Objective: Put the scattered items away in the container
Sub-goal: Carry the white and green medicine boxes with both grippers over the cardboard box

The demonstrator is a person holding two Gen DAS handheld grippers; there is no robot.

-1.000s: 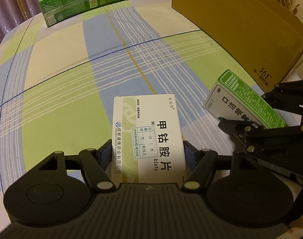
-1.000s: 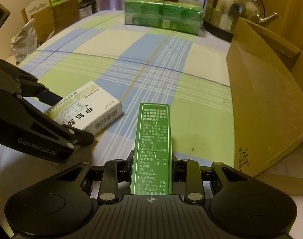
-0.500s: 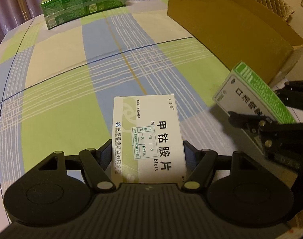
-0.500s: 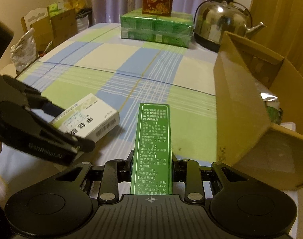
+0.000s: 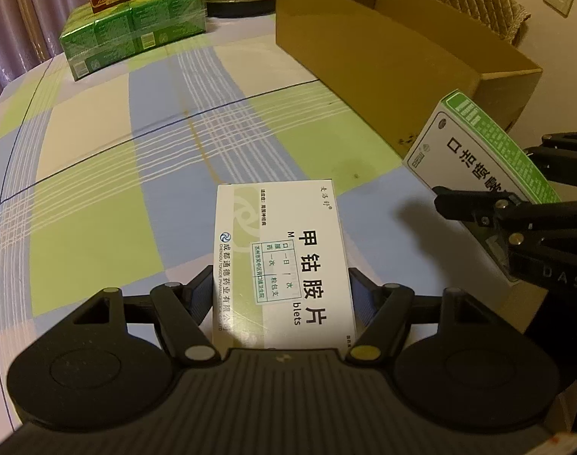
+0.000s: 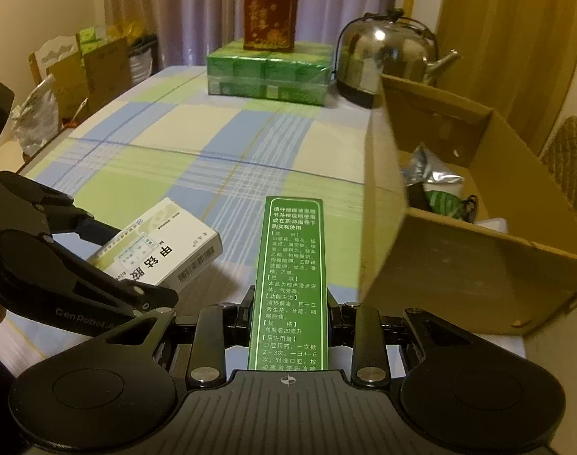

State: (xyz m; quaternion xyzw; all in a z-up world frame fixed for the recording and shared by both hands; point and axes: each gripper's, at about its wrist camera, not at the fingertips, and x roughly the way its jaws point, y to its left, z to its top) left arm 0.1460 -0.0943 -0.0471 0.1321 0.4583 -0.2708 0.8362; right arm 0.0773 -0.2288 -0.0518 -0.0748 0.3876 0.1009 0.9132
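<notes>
A white medicine box (image 5: 281, 261) with black Chinese print sits between the fingers of my left gripper (image 5: 281, 288), which is shut on it and holds it above the checked tablecloth. The same white medicine box (image 6: 163, 250) shows at the left in the right wrist view. My right gripper (image 6: 290, 305) is shut on a narrow green-sided box (image 6: 290, 284), also lifted; this green-sided box (image 5: 478, 151) appears at the right in the left wrist view. The open cardboard box (image 6: 478, 250) stands just right of it, with a foil packet (image 6: 428, 170) inside.
A shrink-wrapped block of green cartons (image 6: 267, 72) with a red box (image 6: 267, 15) on top stands at the table's far end, beside a steel kettle (image 6: 387, 53). The checked tablecloth (image 5: 99, 174) is bare between. Chairs and bags line the left side.
Both grippers have risen with their boxes. The right one has moved toward the cardboard box, so its inside now shows.
</notes>
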